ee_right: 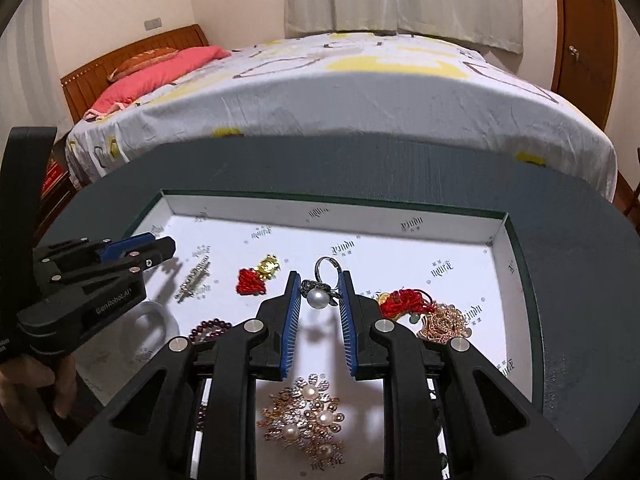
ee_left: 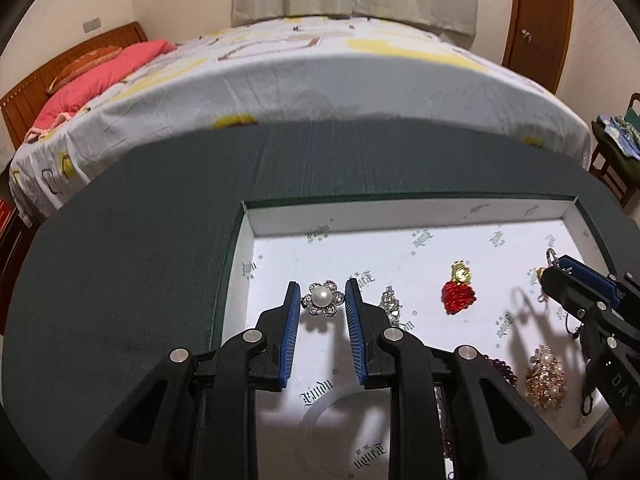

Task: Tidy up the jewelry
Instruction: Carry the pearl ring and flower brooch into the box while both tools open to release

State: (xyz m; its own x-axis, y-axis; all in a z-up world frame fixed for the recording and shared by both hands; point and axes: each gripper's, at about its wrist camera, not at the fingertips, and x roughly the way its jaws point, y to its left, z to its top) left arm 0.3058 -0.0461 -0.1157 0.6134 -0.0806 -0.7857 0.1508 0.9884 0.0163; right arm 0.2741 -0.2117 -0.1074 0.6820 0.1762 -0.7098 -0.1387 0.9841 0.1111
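Observation:
A white-lined tray with a green rim sits on a dark round table and holds jewelry. In the left wrist view my left gripper holds a pearl flower brooch between its blue pads, above the tray floor. In the right wrist view my right gripper holds a pearl ring with a silver band between its pads. Each gripper also shows in the other view: the right gripper and the left gripper.
In the tray lie a red knot charm with gold, a silver clasp piece, a dark bead bracelet, a clear bangle, a gold pearl brooch and a tangle of red cord and gold chain. A bed stands behind the table.

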